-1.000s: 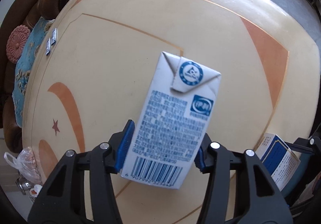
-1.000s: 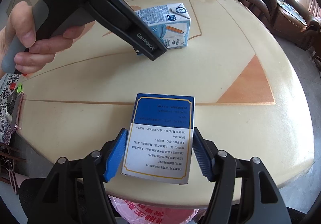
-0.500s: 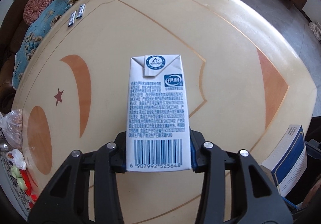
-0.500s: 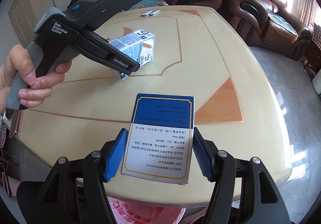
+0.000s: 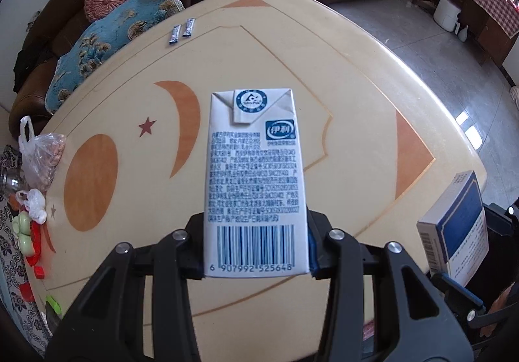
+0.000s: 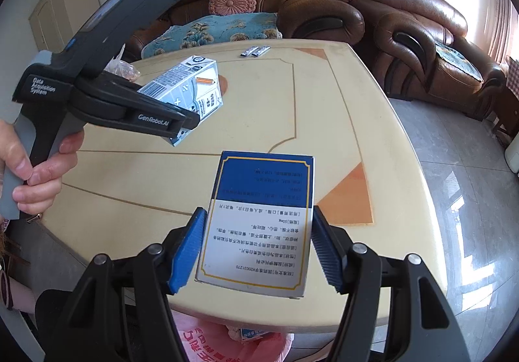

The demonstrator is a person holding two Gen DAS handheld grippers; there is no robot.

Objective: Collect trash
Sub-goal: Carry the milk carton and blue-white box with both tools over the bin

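Note:
My left gripper is shut on the barcode end of a white and blue milk carton, held clear above the cream table. The right wrist view shows that same carton lifted off the table in the left gripper, with a person's hand on the handle. My right gripper is shut on a blue and white medicine box, held above the table's near edge. That box shows at the right of the left wrist view.
Two small sachets lie near the table's far edge. Plastic bags and small items crowd the left end. A pink trash bag with a box inside hangs below the near edge. Brown leather sofas and cushions ring the table.
The left gripper's jaws closed on the carton, then raised it off the table and rolled it upright. The right gripper rose with the box; the table looks farther below.

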